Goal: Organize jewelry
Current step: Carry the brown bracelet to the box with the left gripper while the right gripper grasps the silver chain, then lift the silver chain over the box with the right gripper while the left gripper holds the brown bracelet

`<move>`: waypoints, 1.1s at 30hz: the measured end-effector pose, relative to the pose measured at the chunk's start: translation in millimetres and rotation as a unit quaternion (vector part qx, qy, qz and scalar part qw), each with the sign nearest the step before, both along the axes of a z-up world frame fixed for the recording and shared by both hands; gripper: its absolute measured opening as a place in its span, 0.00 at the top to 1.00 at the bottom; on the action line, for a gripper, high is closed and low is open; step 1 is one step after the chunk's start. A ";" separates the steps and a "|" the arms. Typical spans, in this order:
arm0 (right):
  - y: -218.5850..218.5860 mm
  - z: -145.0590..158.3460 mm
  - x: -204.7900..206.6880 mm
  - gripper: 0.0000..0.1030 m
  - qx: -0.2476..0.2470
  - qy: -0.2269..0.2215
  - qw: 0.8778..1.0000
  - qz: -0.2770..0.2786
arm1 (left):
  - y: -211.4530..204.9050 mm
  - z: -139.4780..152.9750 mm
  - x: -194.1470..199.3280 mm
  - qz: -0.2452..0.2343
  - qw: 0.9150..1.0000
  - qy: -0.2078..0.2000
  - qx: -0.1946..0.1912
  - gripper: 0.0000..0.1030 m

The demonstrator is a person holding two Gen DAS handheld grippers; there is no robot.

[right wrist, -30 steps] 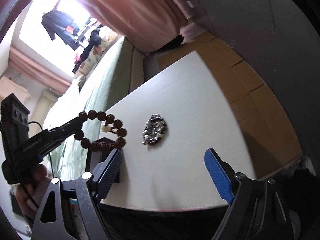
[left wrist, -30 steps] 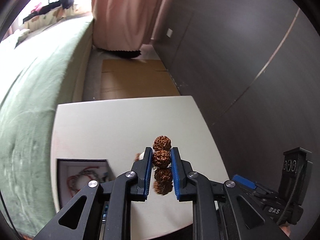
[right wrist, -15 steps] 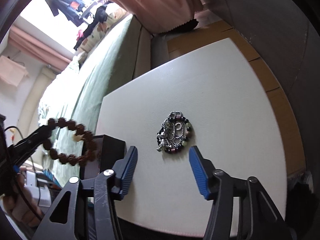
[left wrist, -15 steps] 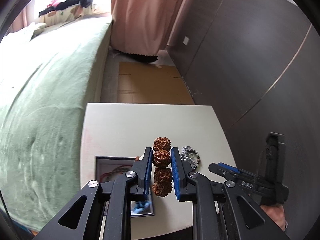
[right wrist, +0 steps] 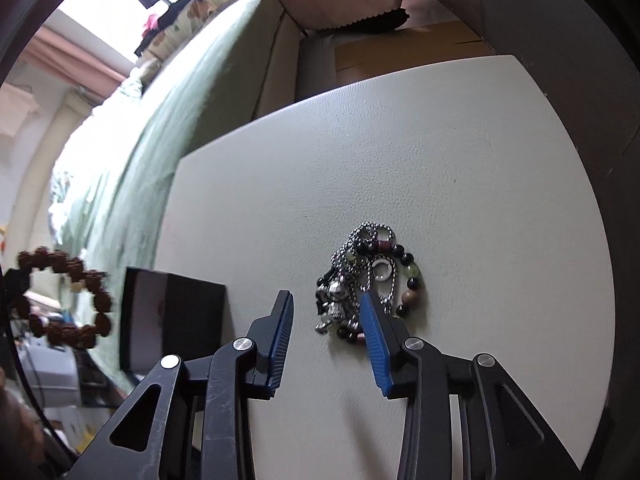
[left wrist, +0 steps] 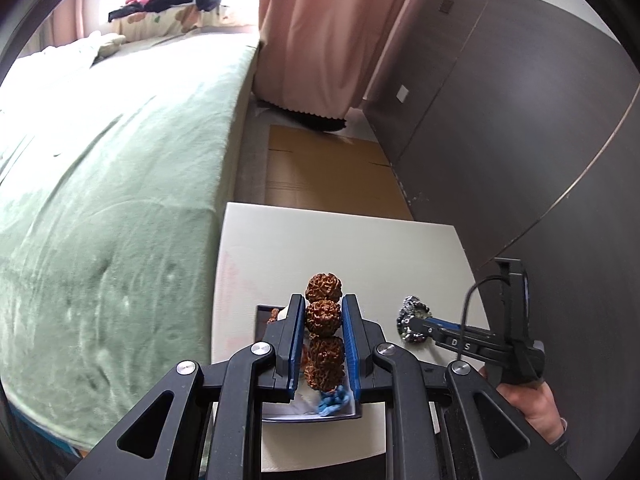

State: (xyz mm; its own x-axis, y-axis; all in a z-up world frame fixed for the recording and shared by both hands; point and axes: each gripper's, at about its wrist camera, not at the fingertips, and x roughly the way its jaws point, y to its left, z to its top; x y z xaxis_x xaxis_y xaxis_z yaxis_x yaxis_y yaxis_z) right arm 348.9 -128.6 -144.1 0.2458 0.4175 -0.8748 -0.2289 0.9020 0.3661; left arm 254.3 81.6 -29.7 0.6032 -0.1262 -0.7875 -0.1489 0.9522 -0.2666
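**Bead bracelet held above jewelry box as second tool straddles tangled chains**

The left tool point(left wrist: 323, 316) is clamped on a brown rudraksha bead bracelet point(left wrist: 323, 334), its loop standing edge-on to the camera so the beads stack in a line running forward along the fingers, one bead jutting past the tips. Seen from the right wrist, the same bracelet point(right wrist: 64, 292) hangs as an open ring off to the far left, beyond the desk edge. Directly beneath the left tool sits a black jewelry box point(left wrist: 310, 410) with a blue item point(left wrist: 334, 400) inside. The right tool point(right wrist: 326, 312) is spread open and empty, low over the white desk point(right wrist: 440, 160); its right finger overlaps a heap of ball chain and beaded jewelry point(right wrist: 368, 276) lying just ahead. The box's dark wall point(right wrist: 172, 320) stands just left of that tool. A green-covered bed point(left wrist: 100, 200) runs along the left, dark wardrobe panels point(left wrist: 520, 120) along the right.
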 end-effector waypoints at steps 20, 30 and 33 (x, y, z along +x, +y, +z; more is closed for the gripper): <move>40.9 -7.7 -10.8 0.82 -0.168 -0.010 0.981 0.095 | 15.7 2.0 -19.7 0.009 1.000 -0.009 -0.024 0.81; 13.4 8.1 -13.4 0.89 -0.076 0.006 0.996 0.043 | 23.6 10.9 -30.9 0.012 0.999 -0.021 -0.031 0.81; 5.5 28.1 -21.8 0.89 -0.058 -0.010 0.998 0.037 | 21.3 10.7 -32.6 0.006 0.999 -0.025 -0.036 0.81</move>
